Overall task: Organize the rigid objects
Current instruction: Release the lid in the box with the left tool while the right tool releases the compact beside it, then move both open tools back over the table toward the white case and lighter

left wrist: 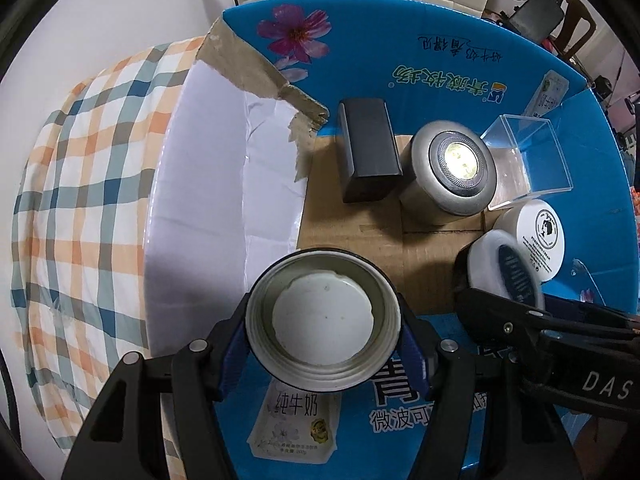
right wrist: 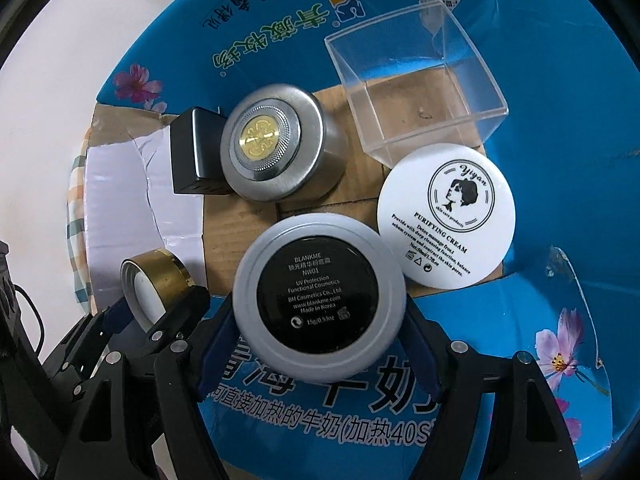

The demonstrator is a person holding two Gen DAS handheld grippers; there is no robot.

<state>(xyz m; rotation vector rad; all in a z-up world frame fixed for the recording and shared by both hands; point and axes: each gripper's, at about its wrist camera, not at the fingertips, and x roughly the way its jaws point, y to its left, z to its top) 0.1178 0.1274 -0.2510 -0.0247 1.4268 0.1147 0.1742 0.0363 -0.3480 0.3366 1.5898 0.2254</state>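
While both pairs of blue-padded fingers are clamped on round items above a blue milk carton box (left wrist: 400, 40), the left gripper (left wrist: 323, 334) holds a gold-sided jar cap (left wrist: 323, 320), its open underside facing the camera, and the right gripper (right wrist: 320, 312) pinches a silver-rimmed compact (right wrist: 318, 298) by its edge, label up. Beyond them, on the cardboard floor (left wrist: 360, 240), stand a black block (left wrist: 368, 148), a silver tin (right wrist: 272, 144), a clear plastic cube (right wrist: 416, 80) and a white cream jar (right wrist: 446, 218). Free floor lies just ahead of the cap, leftward; the compact hangs just beside the cream jar
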